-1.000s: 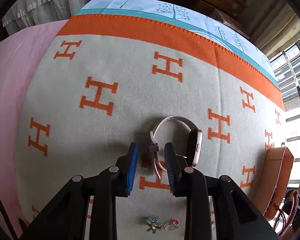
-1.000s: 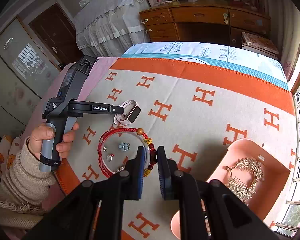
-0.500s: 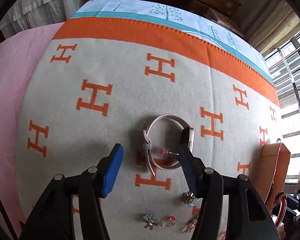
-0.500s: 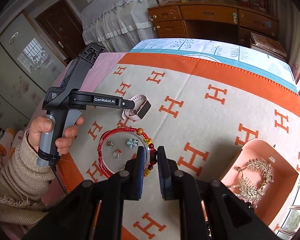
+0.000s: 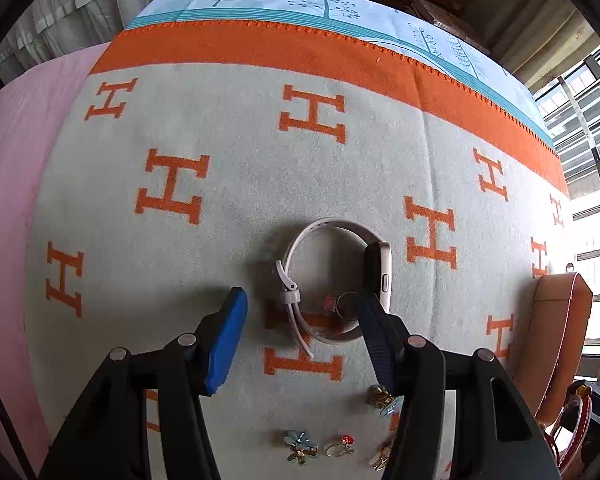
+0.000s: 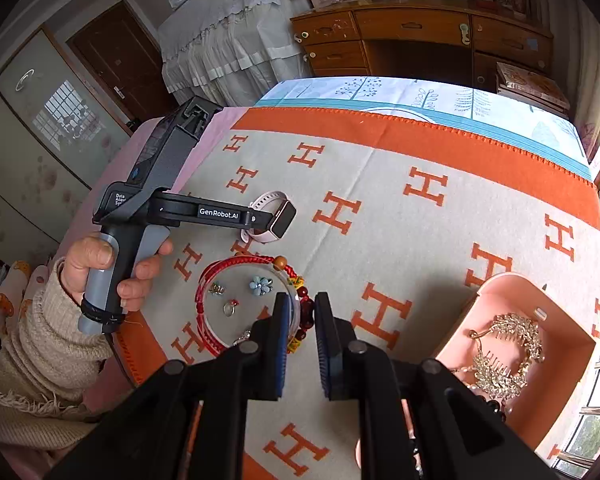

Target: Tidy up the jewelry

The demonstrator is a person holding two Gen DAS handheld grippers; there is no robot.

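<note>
The watch lies on its side on the blanket, strap looped, face toward the pink tray. Left gripper: jaws spread wide, straddling the watch. A ring rests inside the strap loop. Right gripper: jaws slightly parted, empty, above the red bracelet nearer than the watch.

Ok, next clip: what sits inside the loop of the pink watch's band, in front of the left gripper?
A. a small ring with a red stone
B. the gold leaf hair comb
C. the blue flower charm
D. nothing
A. In the left wrist view a small ring with a red stone lies on the blanket inside the loop of the pink watch, between the open left gripper fingers.
</note>
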